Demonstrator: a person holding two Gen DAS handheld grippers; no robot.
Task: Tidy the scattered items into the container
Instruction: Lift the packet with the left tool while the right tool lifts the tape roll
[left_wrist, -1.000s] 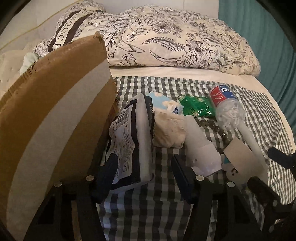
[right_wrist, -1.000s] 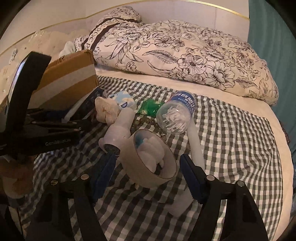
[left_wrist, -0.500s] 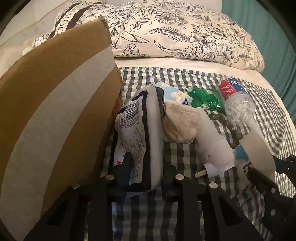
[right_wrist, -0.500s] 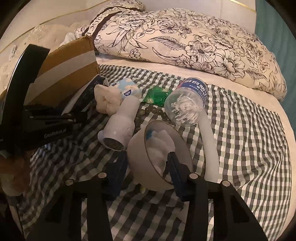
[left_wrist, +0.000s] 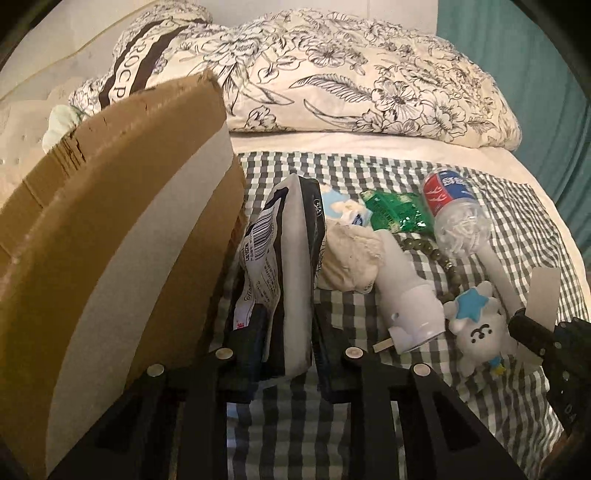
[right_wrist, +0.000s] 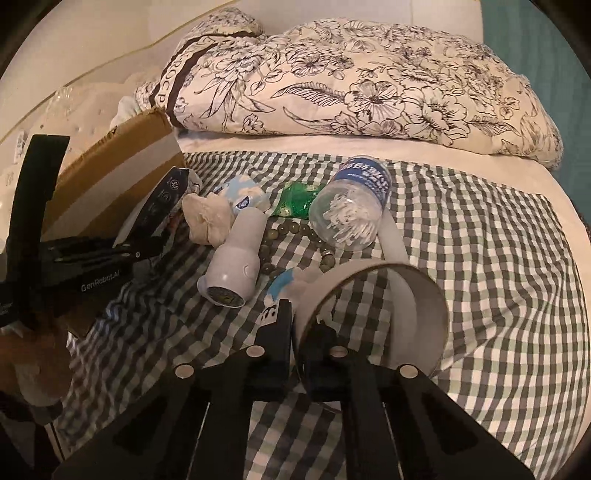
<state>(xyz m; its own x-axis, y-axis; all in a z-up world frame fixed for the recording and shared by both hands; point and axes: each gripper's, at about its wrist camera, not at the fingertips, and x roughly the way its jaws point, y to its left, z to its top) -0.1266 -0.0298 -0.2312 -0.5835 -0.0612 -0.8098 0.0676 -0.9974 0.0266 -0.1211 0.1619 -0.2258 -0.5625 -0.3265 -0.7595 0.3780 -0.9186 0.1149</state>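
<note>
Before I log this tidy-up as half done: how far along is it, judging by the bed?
Barely started. The cardboard box's inside is hidden, so nothing shows as packed. In hand: the left gripper is closing on the black-and-white packet; the right gripper pinches the tape roll's wall. Left on the checked cloth: swab jar, white fan, beads, plush toy, green packet.

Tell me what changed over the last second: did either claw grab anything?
Both closed. The left claw now clamps the barcoded packet; its jaws are closing. The right claw pinched the tape roll by its wall and tipped it up, uncovering the plush toy. The cardboard box, cotton swab bottle and beads stayed put.
</note>
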